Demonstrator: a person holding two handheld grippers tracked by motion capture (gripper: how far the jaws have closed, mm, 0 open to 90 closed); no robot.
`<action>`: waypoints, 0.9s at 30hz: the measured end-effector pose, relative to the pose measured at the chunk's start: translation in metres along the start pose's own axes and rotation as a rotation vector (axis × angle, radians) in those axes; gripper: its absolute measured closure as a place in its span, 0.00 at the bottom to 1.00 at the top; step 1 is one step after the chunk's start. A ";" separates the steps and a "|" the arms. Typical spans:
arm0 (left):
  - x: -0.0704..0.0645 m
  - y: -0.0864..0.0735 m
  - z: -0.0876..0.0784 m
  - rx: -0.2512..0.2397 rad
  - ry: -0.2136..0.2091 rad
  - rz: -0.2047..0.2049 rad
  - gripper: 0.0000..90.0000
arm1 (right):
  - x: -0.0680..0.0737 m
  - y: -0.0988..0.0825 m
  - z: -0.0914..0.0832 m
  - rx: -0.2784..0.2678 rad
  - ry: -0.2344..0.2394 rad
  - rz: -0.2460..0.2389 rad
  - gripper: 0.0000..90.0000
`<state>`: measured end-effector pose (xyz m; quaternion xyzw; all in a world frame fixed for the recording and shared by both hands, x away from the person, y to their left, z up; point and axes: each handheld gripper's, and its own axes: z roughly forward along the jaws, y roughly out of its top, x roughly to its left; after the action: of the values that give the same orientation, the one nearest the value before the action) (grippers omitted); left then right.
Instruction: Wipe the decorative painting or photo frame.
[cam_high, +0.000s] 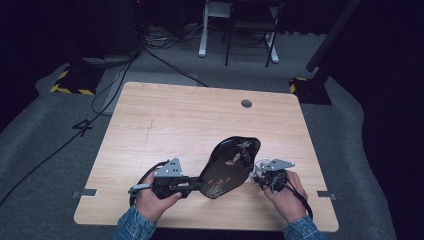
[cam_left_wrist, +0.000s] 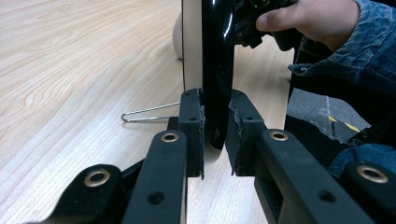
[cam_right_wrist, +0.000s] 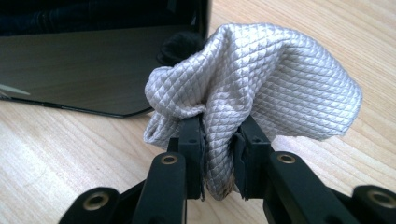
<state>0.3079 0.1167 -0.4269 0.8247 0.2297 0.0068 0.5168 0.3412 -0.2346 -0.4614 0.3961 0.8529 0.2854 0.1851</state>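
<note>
A glossy black tray (cam_high: 230, 167) with a flower pattern is tilted up off the wooden table (cam_high: 165, 125). My left gripper (cam_high: 196, 184) is shut on the tray's near left rim; in the left gripper view the rim (cam_left_wrist: 215, 70) stands upright between the pads. My right gripper (cam_high: 261, 176) sits at the tray's right edge, shut on a bunched pale grey quilted cloth (cam_right_wrist: 252, 79). In the right gripper view the cloth rests against the dark tray (cam_right_wrist: 93, 70).
A thin wire clip (cam_left_wrist: 144, 114) lies on the table behind the left jaws. A round cable hole (cam_high: 246, 103) sits near the table's far edge. Cables, a stand base and chair legs occupy the floor beyond the table.
</note>
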 end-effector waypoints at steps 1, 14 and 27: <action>0.000 0.000 0.000 0.000 -0.002 -0.002 0.87 | 0.001 0.000 0.000 0.003 0.000 0.000 0.84; 0.000 0.000 0.001 0.000 -0.013 -0.011 0.86 | 0.006 -0.001 0.004 0.049 0.021 -0.016 0.83; 0.000 0.001 0.001 -0.001 -0.013 -0.007 0.86 | 0.016 -0.004 0.008 0.095 0.056 -0.034 0.83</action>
<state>0.3082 0.1157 -0.4267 0.8236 0.2293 -0.0001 0.5187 0.3333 -0.2212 -0.4710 0.3816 0.8770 0.2523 0.1470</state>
